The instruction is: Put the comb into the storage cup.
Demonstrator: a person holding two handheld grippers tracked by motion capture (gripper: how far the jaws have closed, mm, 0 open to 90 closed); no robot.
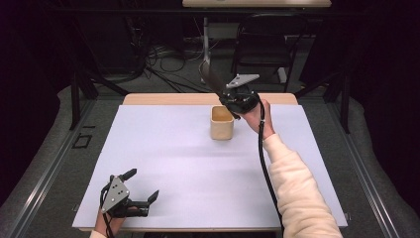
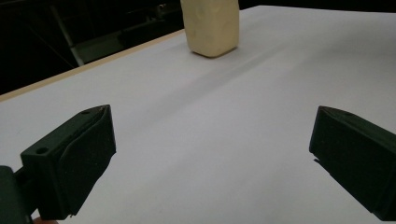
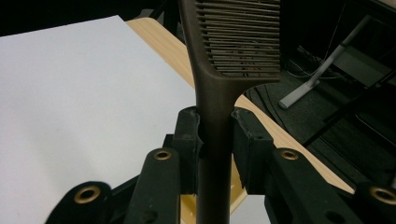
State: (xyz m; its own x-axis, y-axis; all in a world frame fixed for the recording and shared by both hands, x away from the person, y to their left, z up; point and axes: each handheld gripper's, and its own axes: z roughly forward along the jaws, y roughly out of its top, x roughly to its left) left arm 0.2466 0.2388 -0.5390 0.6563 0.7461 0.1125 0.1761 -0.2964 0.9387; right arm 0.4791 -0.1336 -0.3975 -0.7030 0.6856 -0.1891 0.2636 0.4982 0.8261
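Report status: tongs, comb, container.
Right tongs shut on comb, raised above wooden container. Left tongs open, nothing between them, low at near table edge. Nothing blocks the container's mouth.

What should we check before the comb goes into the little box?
1. Right gripper shut on the comb handle: ok.
2. Comb above the table, teeth end pointing away from the gripper: ok.
3. Wooden box upright with its top open: ok.
4. Comb directly over the box opening: cannot tell.
5. Left gripper open, near the table's front edge, well away from the box: ok.
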